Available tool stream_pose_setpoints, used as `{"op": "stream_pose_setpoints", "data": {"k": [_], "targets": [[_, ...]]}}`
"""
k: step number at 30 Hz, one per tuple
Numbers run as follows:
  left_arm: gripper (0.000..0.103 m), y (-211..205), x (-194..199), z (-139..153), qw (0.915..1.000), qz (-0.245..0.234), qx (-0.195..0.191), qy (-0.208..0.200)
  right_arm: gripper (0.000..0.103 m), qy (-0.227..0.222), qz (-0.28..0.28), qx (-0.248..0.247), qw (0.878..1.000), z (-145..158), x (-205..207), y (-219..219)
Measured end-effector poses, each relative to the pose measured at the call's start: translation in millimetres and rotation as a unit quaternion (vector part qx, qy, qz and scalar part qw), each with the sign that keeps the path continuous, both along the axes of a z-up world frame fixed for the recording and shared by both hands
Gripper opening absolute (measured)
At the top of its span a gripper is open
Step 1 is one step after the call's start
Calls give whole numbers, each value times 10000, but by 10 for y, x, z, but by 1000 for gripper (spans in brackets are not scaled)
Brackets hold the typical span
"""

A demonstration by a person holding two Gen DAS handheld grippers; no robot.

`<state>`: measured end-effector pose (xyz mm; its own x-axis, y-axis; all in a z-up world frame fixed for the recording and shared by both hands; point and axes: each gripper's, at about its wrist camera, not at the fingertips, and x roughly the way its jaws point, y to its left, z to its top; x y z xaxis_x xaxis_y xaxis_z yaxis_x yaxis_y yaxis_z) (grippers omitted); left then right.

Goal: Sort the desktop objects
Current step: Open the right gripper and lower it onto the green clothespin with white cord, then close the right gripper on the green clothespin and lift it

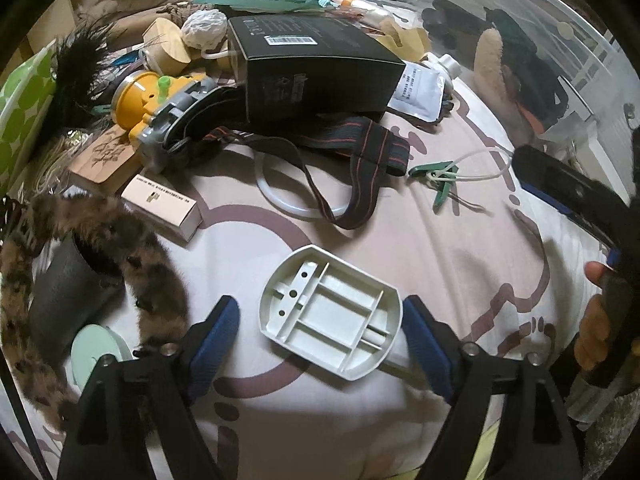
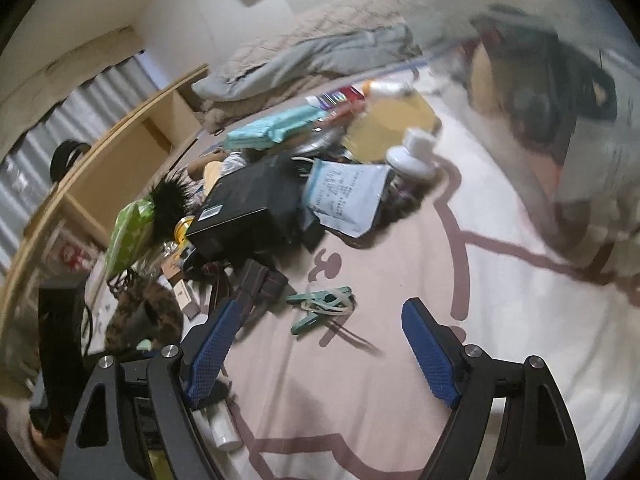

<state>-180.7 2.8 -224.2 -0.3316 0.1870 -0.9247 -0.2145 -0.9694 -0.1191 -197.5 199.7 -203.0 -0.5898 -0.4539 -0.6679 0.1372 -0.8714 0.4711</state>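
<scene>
Left wrist view: left gripper [image 1: 320, 322] points steeply down at a bed sheet [image 1: 460, 240] printed with brown outlines; its blue pads stand spread apart.
Thing between pads: white plastic tray [image 1: 330, 318], ribbed underside or divided inside facing up, lying flat on the sheet. A gap shows at the left pad; the right pad sits just beside the tray's edge, contact uncertain. Not gripped, as I read it.
Tray axis: long axis runs from upper left to lower right in this view, squarer end toward the lower right.
Unsorted pile, far side: black box [image 1: 316, 68], yellow headlamp [image 1: 160, 108] with striped strap [image 1: 360, 152], white pouch [image 1: 420, 94], small white carton [image 1: 164, 208], green clip [image 1: 434, 176] on a cord, furry leopard-print band [image 1: 152, 268].
Bin: clear plastic container [image 1: 560, 60] at upper right, a few dark and tan items showing through its wall.
Other hand: right gripper [image 1: 568, 200] at the right edge, a person's fingers on its handle.

Right wrist view: right gripper [image 2: 320, 354] spread wide, nothing between the pads, bare sheet below; frame is motion-blurred.
Ahead: green clip [image 2: 320, 304] near, black box [image 2: 248, 208] and pouch [image 2: 348, 196] beyond, container [image 2: 560, 100] at upper right.

Progress: judged early to middle; some things sit in the container, most of the pile remains loose on the bed.
</scene>
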Motion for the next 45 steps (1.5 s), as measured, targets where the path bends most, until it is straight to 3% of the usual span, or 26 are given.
{"op": "stream_pose_setpoints", "data": {"k": [4,11,17,25,30,35,41,45], "targets": [[89,5,-19,-32,10000,45,-29,-14,83,11,86,225,9997,-38,-66,-66],[90,3,-24,-50,10000,73,-29,-34,57,-24,495,949,9943,-171,-197,-332],[90,8,-19,-59,10000,77,-33,-48,47,-22,777,1432,9866,-291,-273,-482],[90,-15,2,-64,9999,112,-11,-44,44,277,991,1792,9784,-312,-199,-596],[84,-70,22,-52,9998,176,125,-21,44,229,947,1693,9807,-299,-215,-575],[67,-24,74,-26,9997,63,240,5,38,78,798,1414,9867,-275,-234,-493],[66,-73,-39,61,9996,77,273,40,36,-6,716,1197,9902,-255,-241,-441],[66,90,-175,-38,9994,117,309,68,35,18,688,1120,9913,-230,-236,-424]]}}
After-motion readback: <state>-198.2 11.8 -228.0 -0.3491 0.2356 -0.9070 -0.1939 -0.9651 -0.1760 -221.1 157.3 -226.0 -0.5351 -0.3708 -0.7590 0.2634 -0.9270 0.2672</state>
